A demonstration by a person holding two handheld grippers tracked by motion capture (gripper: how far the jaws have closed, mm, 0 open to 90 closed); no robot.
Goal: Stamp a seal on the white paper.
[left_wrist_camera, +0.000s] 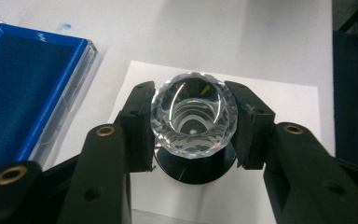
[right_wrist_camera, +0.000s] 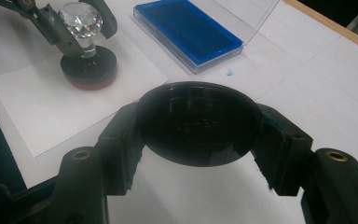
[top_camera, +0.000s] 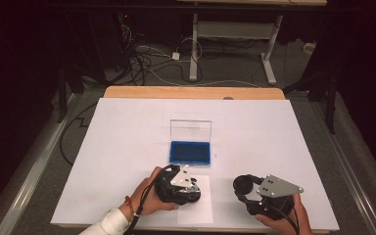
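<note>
Your left gripper (left_wrist_camera: 193, 126) is clamping its two black jaws on the faceted clear crystal knob (left_wrist_camera: 194, 116) of a round stamp, one pad pressing each side of the knob, and the stamp's black disc base with a red underside (right_wrist_camera: 89, 71) is resting on a small white sheet of paper (right_wrist_camera: 37, 107) at the near middle of the table. In the high view that gripper (top_camera: 182, 188) is sitting over the sheet, with your left hand (top_camera: 147, 196) wrapping it from the near left. Your right gripper (right_wrist_camera: 196, 126) is gripping a round black plastic cap (right_wrist_camera: 196, 123) across its width, the jaws closed tight against its rim, and the cap's open hollow is facing the camera while it is hanging just above the white tabletop. In the high view the right gripper (top_camera: 248, 188) is lying at the near right, well apart from the left one, with your right hand (top_camera: 289, 218) holding it from the near edge. Just beyond the stamp, toward the far side, a blue rectangular ink pad in a clear plastic case (top_camera: 190, 152) is lying flat at the middle of the table, its transparent lid (top_camera: 191, 130) standing upright along the far edge. All of this is resting on a large white sheet covering the wooden table (top_camera: 191, 92).
</note>
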